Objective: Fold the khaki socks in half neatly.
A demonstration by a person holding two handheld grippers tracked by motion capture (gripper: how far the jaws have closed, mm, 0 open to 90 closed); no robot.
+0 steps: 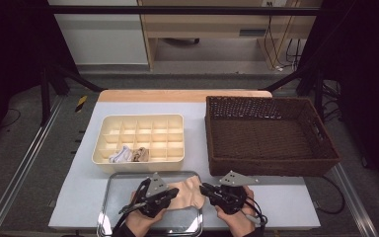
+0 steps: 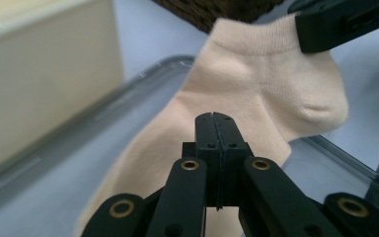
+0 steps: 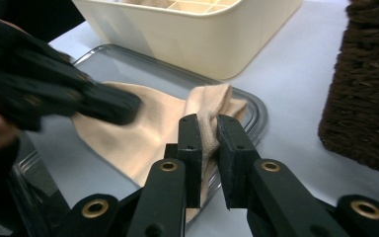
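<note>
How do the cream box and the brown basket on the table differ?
The cream box is smooth, pale and split into many small compartments; the brown basket is dark, woven and one open space. The box looks smaller than the basket. The box holds two bundled socks in its near row, while the basket looks empty. Both are rectangular, open-topped and sit side by side on the table.

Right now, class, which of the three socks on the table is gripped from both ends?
The pale peach ankle sock over the clear tray; the white sock and tan sock sit untouched in the cream organiser.
</note>
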